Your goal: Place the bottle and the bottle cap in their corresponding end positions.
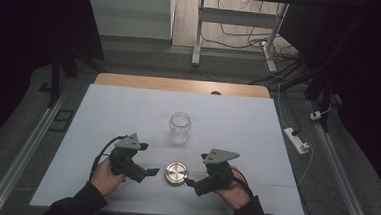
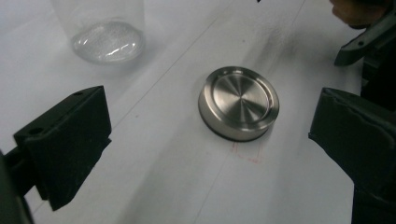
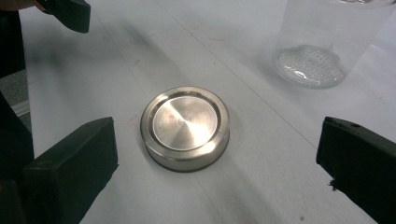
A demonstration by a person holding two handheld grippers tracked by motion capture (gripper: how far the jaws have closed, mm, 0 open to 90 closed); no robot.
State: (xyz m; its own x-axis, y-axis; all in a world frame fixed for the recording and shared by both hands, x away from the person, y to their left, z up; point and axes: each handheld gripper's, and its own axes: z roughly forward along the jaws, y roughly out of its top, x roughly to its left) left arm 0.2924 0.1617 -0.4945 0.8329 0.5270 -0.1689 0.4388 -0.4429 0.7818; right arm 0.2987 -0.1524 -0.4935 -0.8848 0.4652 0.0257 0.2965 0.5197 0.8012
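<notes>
Between both spread tongs, metal lid [image 1: 176, 173] flat on table [image 1: 128, 113]

Pretty dim setup overall. In the high view the room around the surface [image 1: 128, 108] falls off to near black on both sides, and only the white sheet and a strip of floor at the back catch decent light. Resolution is soft there, fine detail is mushy.

The gripper views are brighter but grainy. The metal lid [image 3: 186, 128] shows a radial sheen and a soft shadow at its near edge. The glass jar [image 2: 105, 32] throws glare off its base and looks slightly out of focus. The black jaws up close are blurry, nearly detail-free.
</notes>
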